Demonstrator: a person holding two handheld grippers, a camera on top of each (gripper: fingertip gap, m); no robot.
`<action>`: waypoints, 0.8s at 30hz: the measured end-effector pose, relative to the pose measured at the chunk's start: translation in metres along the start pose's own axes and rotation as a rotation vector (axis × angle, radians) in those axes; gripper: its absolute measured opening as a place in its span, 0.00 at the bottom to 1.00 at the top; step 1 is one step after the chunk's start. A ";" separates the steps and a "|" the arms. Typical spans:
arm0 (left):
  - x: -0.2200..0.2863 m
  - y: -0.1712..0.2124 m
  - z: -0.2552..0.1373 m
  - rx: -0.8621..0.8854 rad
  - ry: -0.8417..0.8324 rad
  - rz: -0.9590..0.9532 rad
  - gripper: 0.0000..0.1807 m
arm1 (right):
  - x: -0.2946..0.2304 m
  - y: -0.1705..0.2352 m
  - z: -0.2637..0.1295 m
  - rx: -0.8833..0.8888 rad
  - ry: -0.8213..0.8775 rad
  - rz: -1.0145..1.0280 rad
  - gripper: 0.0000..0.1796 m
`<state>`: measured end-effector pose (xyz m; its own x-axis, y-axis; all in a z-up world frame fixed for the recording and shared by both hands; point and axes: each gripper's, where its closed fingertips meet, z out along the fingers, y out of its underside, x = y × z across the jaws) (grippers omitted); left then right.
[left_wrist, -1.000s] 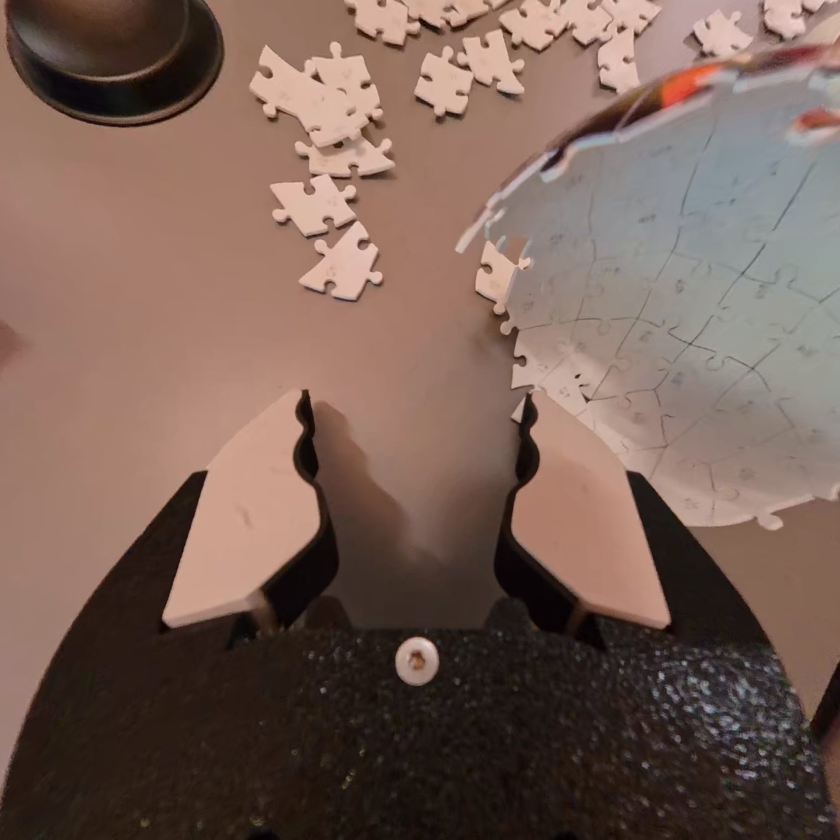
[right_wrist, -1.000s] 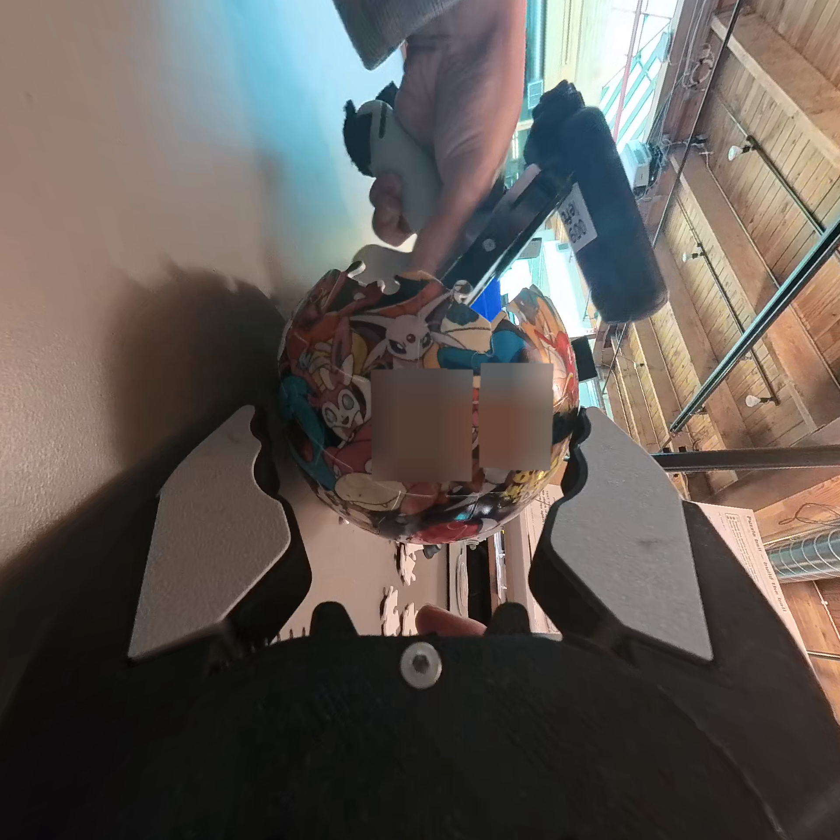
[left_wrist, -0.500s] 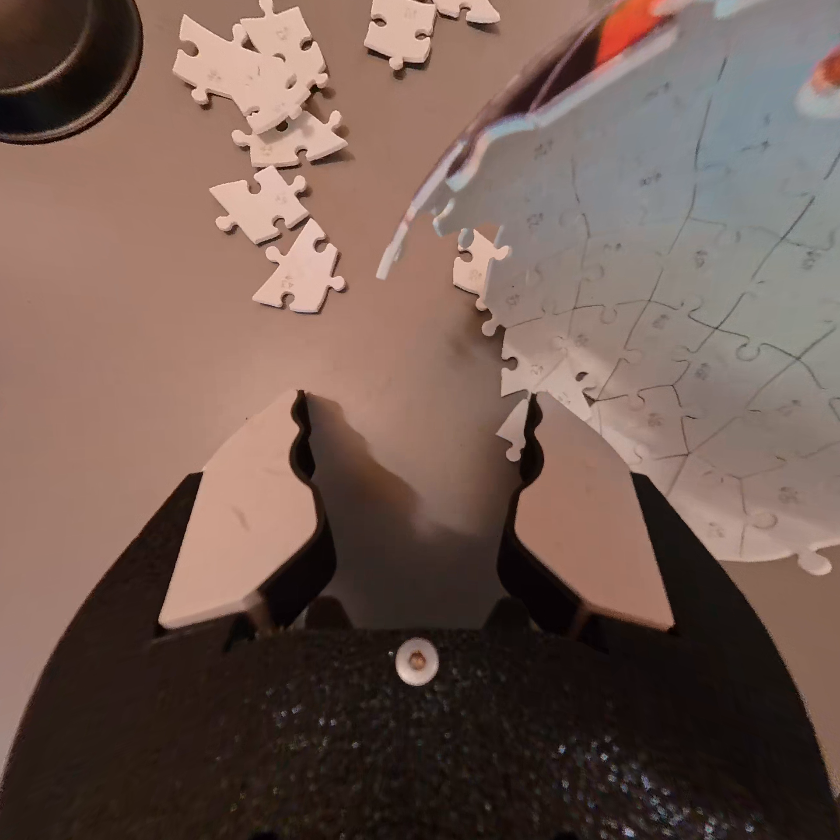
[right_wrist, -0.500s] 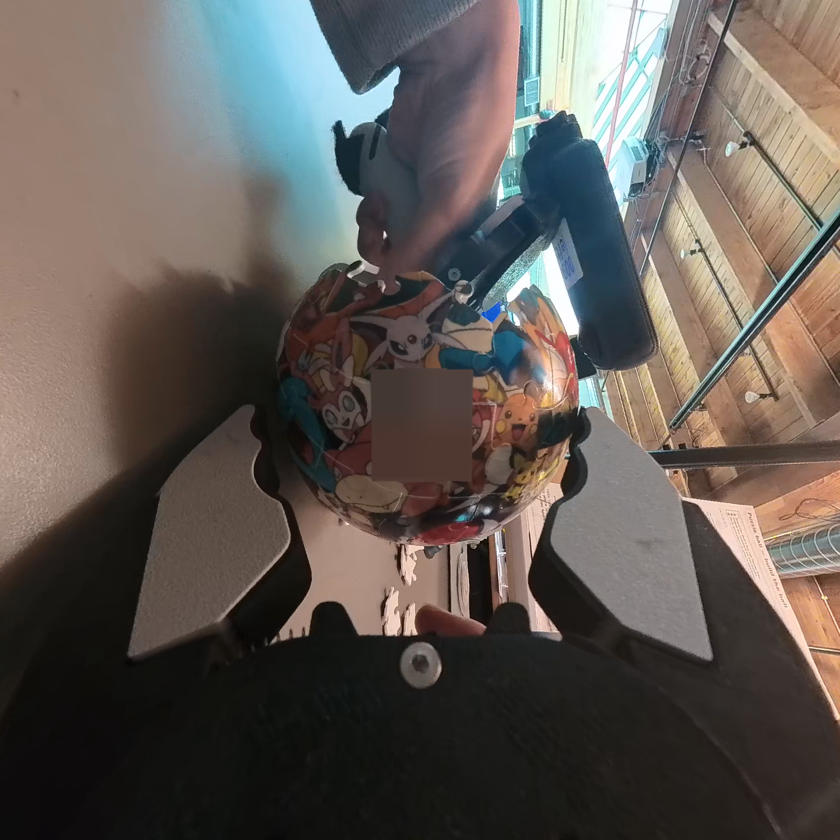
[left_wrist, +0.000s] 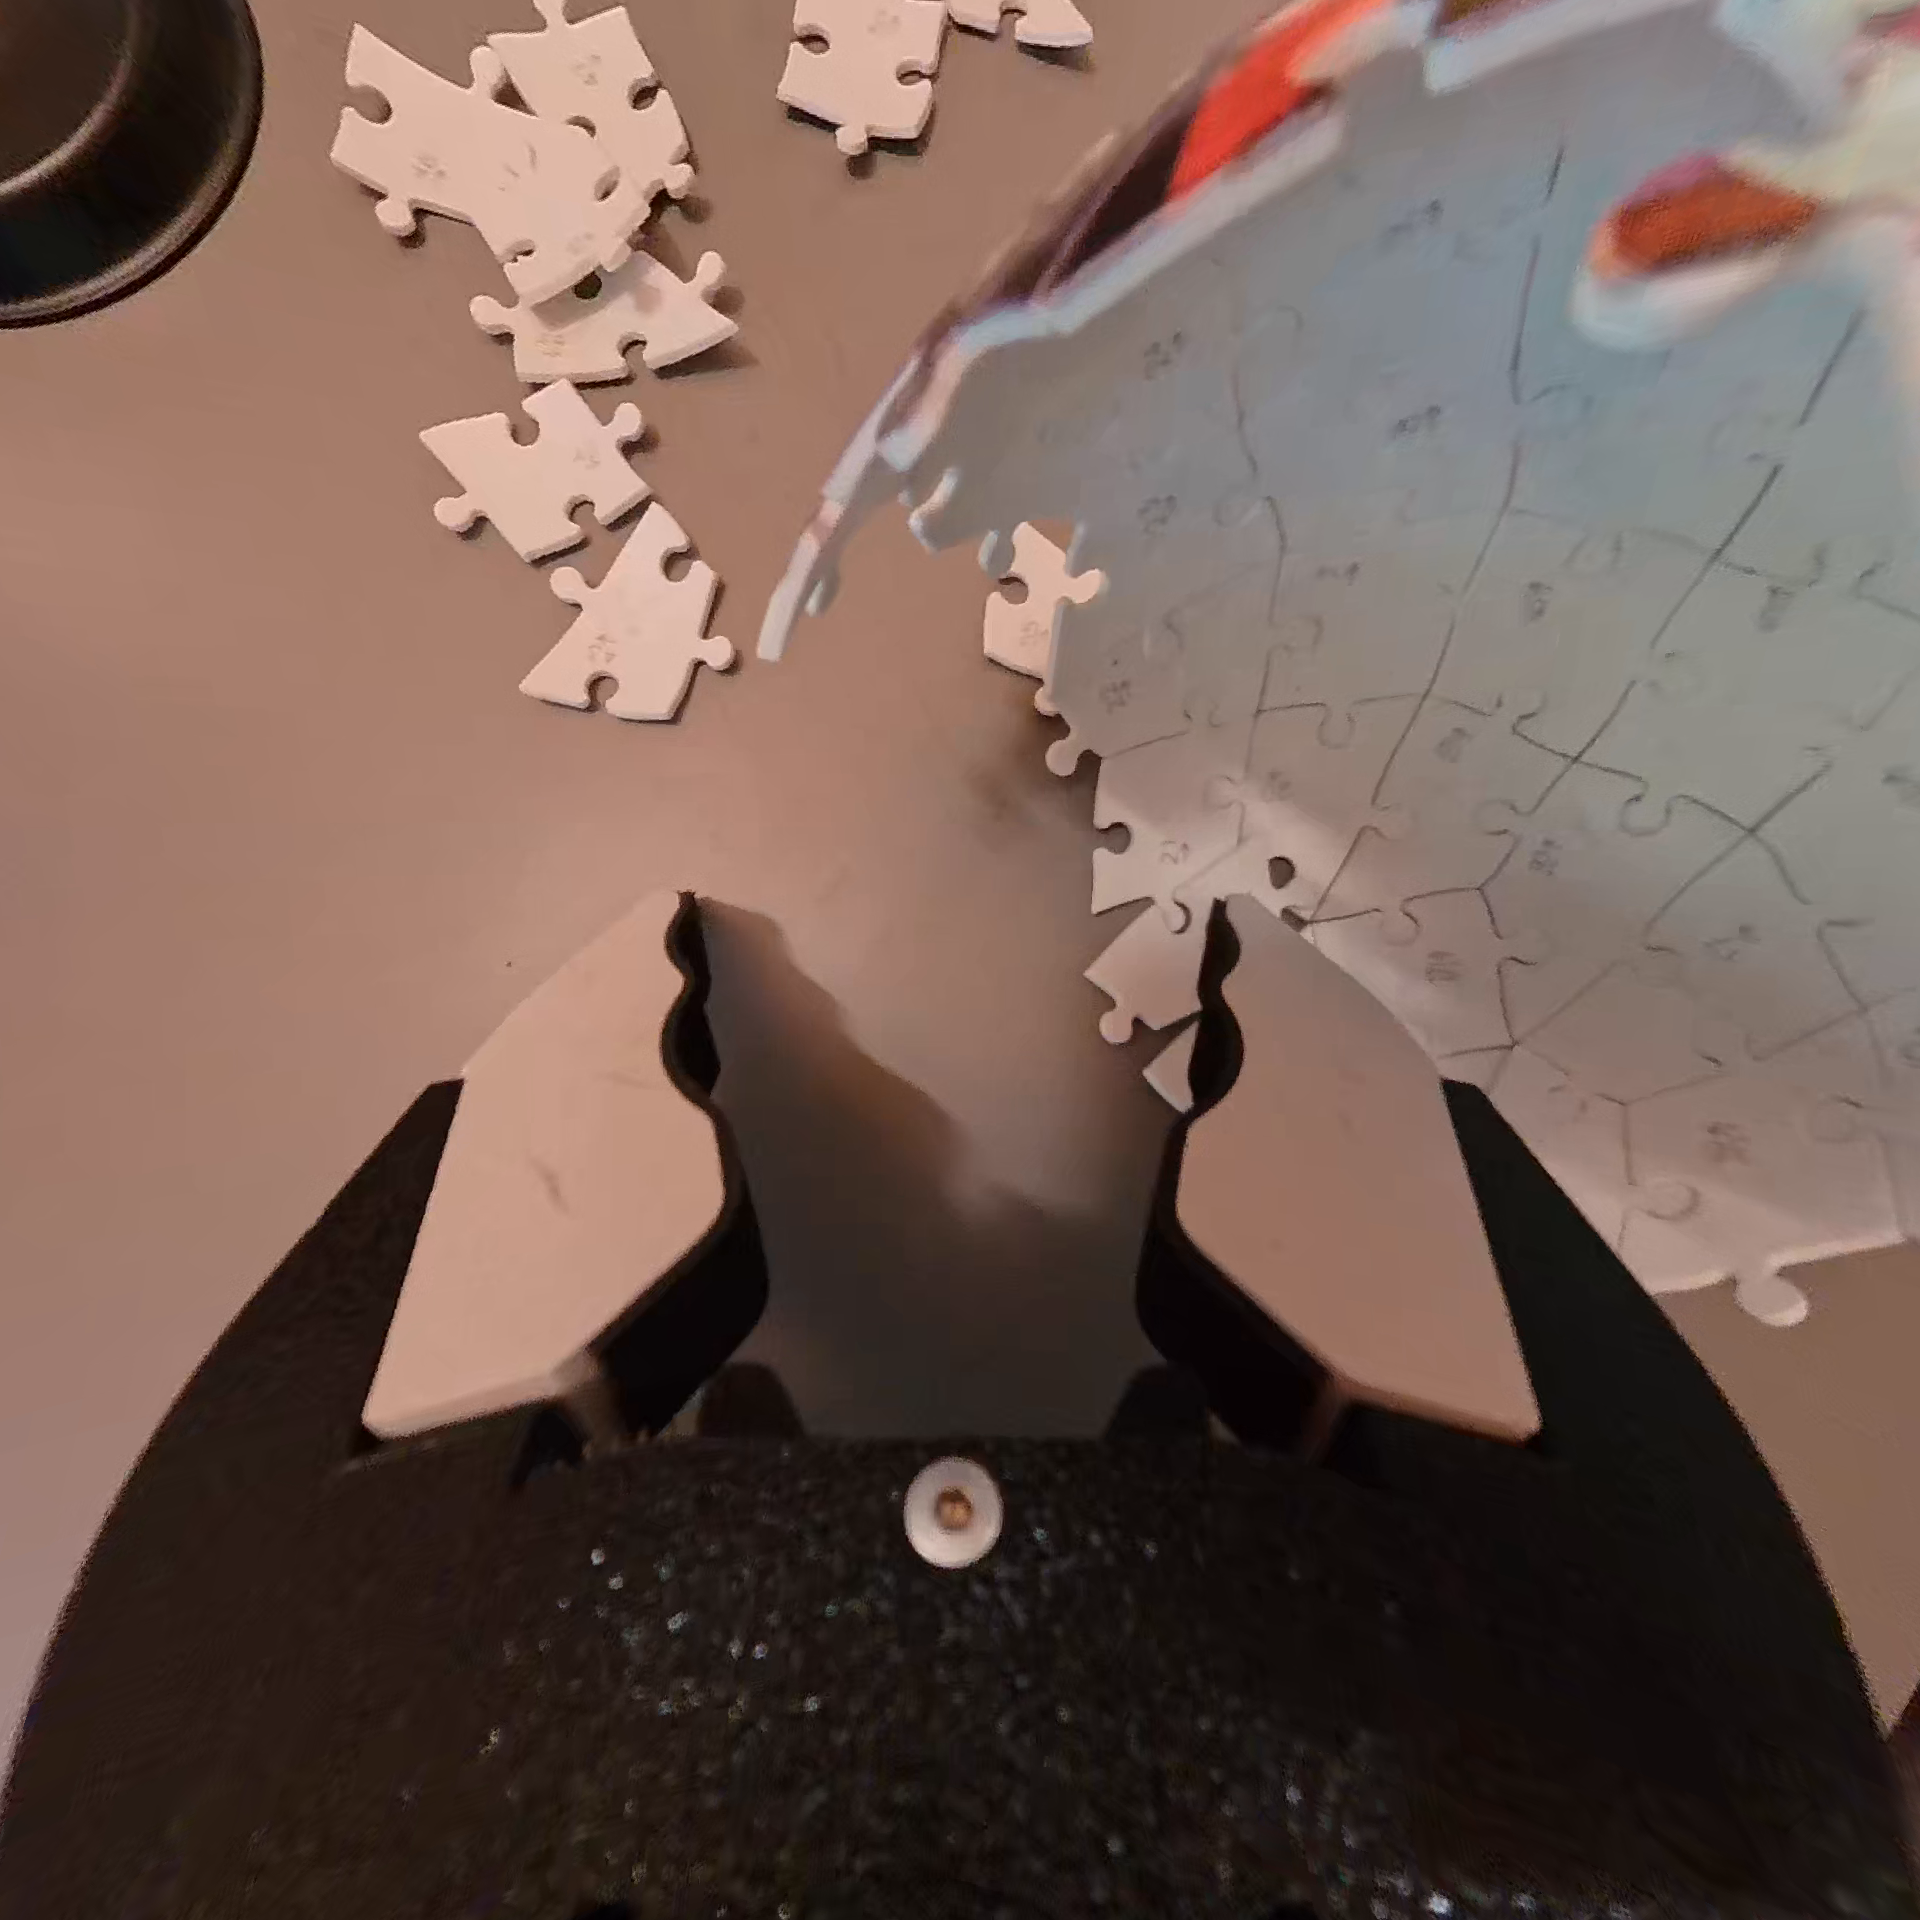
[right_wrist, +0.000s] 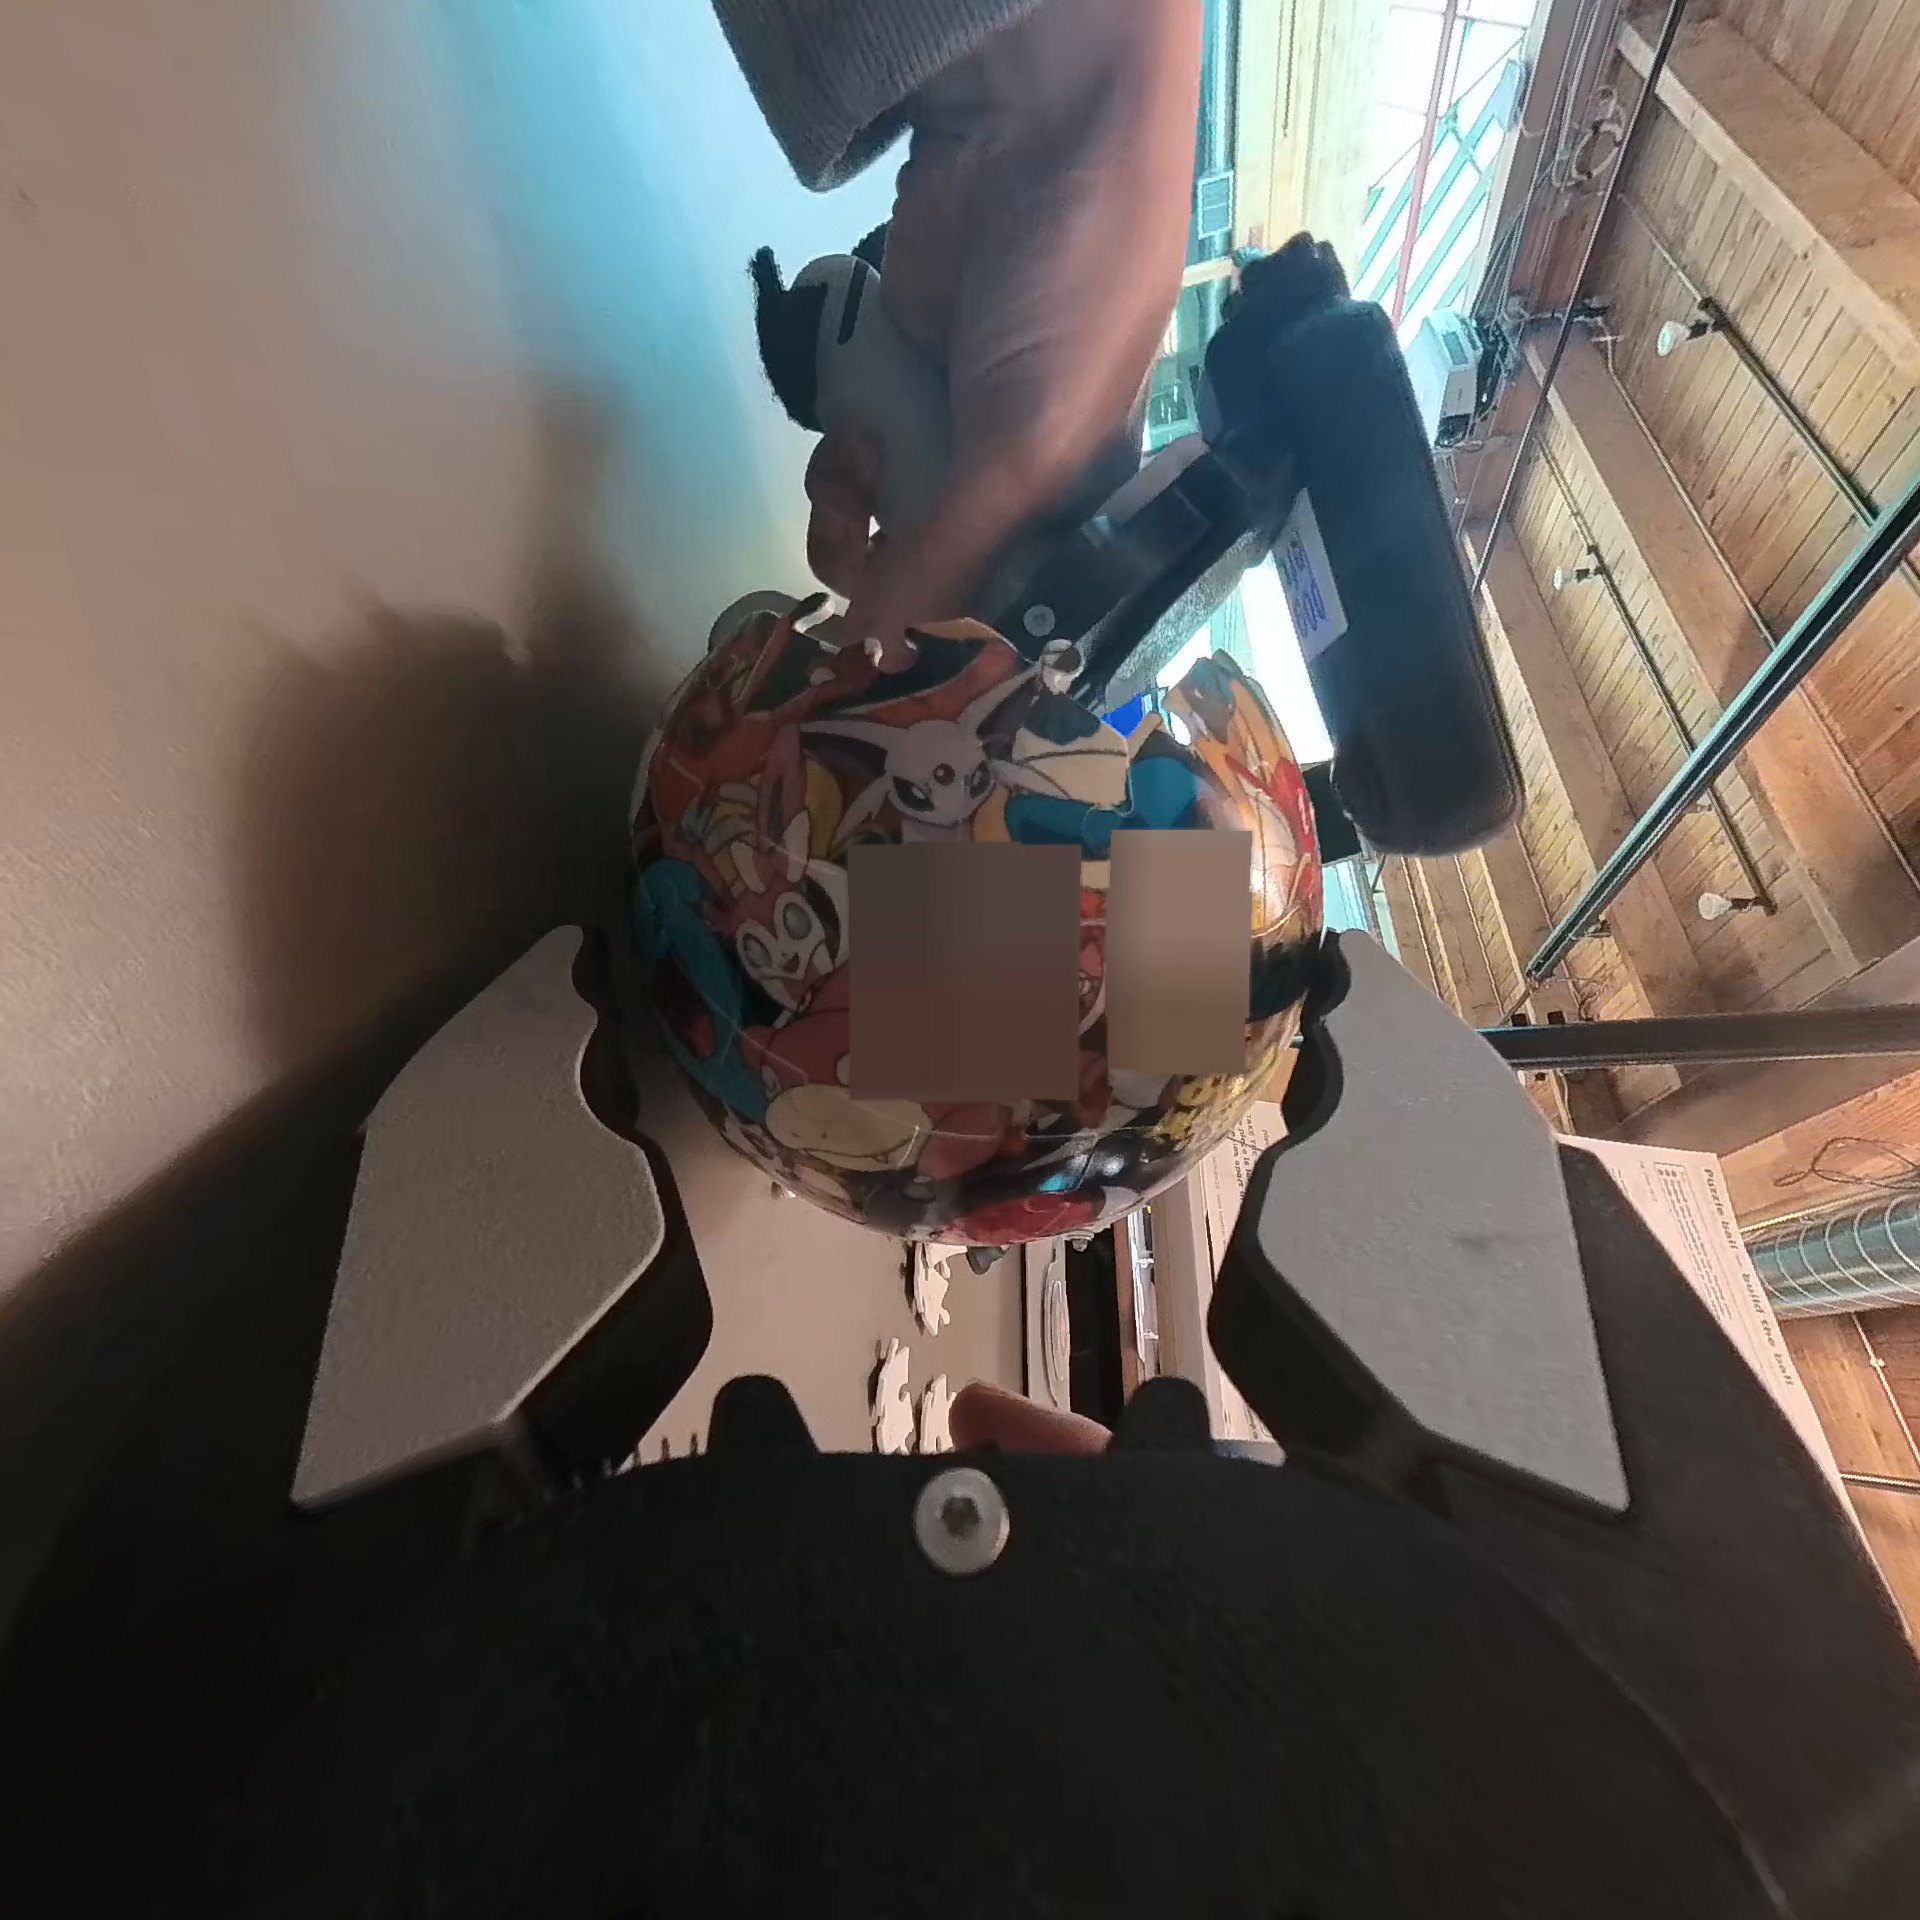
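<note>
Right gripper (right_wrist: 961, 966) spans a part-built puzzle ball (right_wrist: 790, 831), its fingers (right_wrist: 1382, 1164) spread wide against the ball's sides, above the worktop (left_wrist: 260, 831). Left gripper (left_wrist: 951, 925) gapes empty beside the ball's jagged open rim; loose puzzle pieces (left_wrist: 623, 623) lie beyond. Likely a light, hollow, glossy shell that pops apart if squeezed: cradle at widest girth, not the rim.

Puzzle ball (left_wrist: 1507, 727) blocks right; loose pcs (left_wrist: 623, 634) left; table (left_wrist: 883, 790) btwn free.
</note>
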<state>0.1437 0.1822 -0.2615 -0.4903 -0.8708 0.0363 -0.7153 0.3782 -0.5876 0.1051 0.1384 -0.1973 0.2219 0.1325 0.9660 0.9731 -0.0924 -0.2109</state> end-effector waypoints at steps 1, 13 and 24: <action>0.000 0.000 0.000 -0.004 -0.009 -0.003 0.50 | 0.000 0.000 0.000 0.001 0.000 0.001 0.68; -0.001 0.008 -0.006 -0.055 -0.109 -0.158 0.50 | 0.000 -0.002 0.003 -0.008 0.019 0.002 0.68; -0.021 0.008 -0.034 0.083 -0.101 -0.151 0.42 | 0.000 -0.004 0.003 -0.004 0.020 -0.017 0.68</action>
<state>0.1308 0.2140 -0.2393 -0.3256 -0.9442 0.0503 -0.7315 0.2178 -0.6461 0.1018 0.1418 -0.1970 0.2038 0.1144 0.9723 0.9765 -0.0947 -0.1935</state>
